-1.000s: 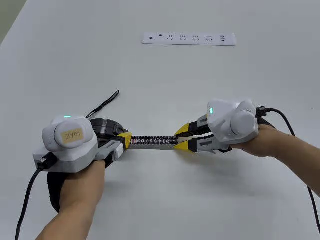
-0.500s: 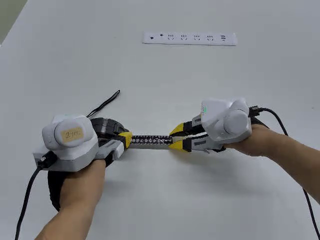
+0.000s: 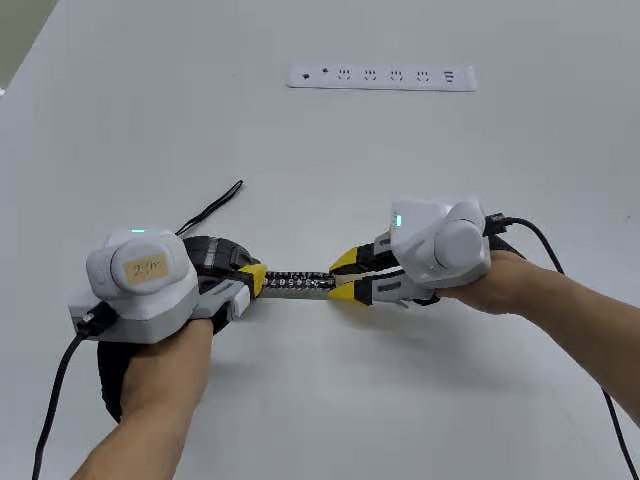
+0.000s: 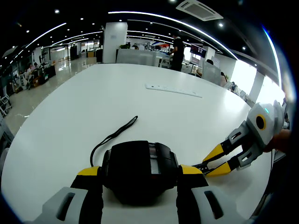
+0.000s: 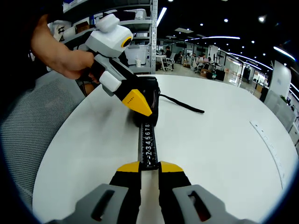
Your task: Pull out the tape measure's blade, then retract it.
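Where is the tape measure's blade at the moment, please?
In the head view, the blade spans the gap between the black tape measure case, clamped in the left gripper, and the right gripper, which pinches its free end.

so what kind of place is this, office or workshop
Probably a big open-plan office or lab hall: a large white table with a power strip, long ceiling light strips, and desks beyond.

white pwr strip (image 3: 381, 77) flat on white table (image 3: 130, 130), far side.
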A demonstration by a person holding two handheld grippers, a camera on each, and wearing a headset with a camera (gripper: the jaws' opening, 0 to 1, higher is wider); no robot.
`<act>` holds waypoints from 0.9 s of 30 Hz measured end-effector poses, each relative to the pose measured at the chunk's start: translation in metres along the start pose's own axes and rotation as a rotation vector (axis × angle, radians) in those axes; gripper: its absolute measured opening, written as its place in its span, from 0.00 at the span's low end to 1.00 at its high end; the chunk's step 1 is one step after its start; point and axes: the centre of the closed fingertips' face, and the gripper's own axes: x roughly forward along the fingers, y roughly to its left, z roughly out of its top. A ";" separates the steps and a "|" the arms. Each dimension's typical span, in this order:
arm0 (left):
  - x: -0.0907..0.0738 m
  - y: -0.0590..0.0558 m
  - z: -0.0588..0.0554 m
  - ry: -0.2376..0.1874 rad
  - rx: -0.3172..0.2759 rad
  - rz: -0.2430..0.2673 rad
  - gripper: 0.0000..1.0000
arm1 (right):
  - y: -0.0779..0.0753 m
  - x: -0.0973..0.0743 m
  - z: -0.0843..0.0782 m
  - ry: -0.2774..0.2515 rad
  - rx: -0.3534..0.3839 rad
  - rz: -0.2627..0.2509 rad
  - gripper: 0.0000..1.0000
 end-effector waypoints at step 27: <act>0.000 0.000 0.000 0.004 -0.002 -0.008 0.60 | 0.002 0.023 0.017 -0.016 -0.005 0.006 0.12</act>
